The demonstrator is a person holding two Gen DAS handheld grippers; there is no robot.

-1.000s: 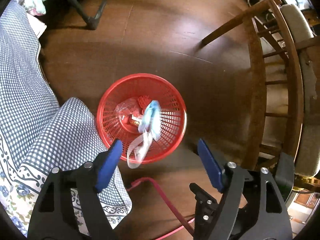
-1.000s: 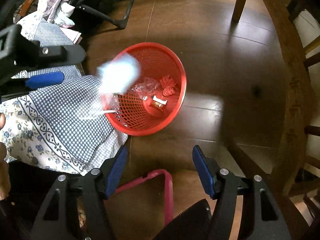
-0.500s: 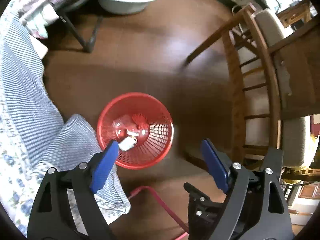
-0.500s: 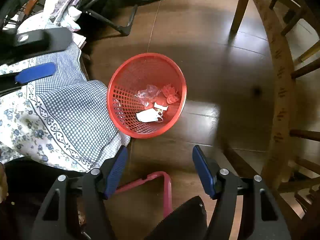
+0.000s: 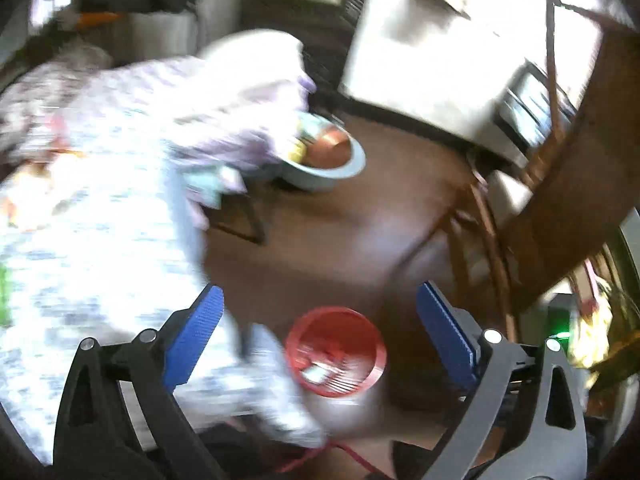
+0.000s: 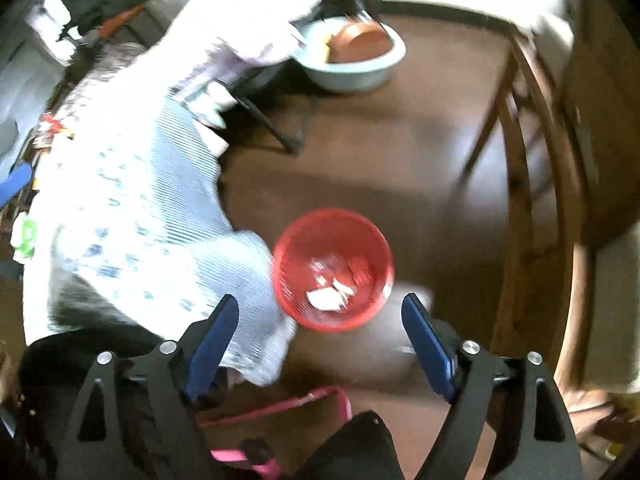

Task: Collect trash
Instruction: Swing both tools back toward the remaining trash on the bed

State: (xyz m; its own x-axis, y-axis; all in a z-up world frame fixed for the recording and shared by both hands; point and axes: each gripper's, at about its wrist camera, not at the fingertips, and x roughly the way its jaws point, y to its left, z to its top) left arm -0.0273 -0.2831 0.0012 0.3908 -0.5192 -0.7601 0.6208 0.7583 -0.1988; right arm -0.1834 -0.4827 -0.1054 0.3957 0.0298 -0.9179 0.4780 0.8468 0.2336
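Red plastic mesh is what the trash basket [image 6: 333,269] is made of, and it's seen just below the centre of the right wrist frame, standing on the dark brown wood floor [image 6: 400,160]. A few scraps are seen lying in its bottom: a white crumpled piece [image 6: 325,298] and some reddish bits, too blurred to be named. In the left wrist frame the same basket [image 5: 335,351] is found low in the middle, between the two blue pads.

The left gripper [image 5: 318,308] is held wide apart with nothing between its fingers. Same deal with the right gripper [image 6: 320,314]: fingers spread, nothing gripped.

A blue-and-white patterned tablecloth [image 6: 132,216] is draped down the left side of both frames, with its hem seen just beside the basket's left rim. A pale blue basin [image 6: 352,60] with a brown bowl inside it is seen near the top of the right wrist frame. Wooden chair legs [image 6: 520,184] are seen along the right edge. A pink cable [image 6: 280,404] is laid across the floor at the bottom. Everything's pretty smeared by motion blur.
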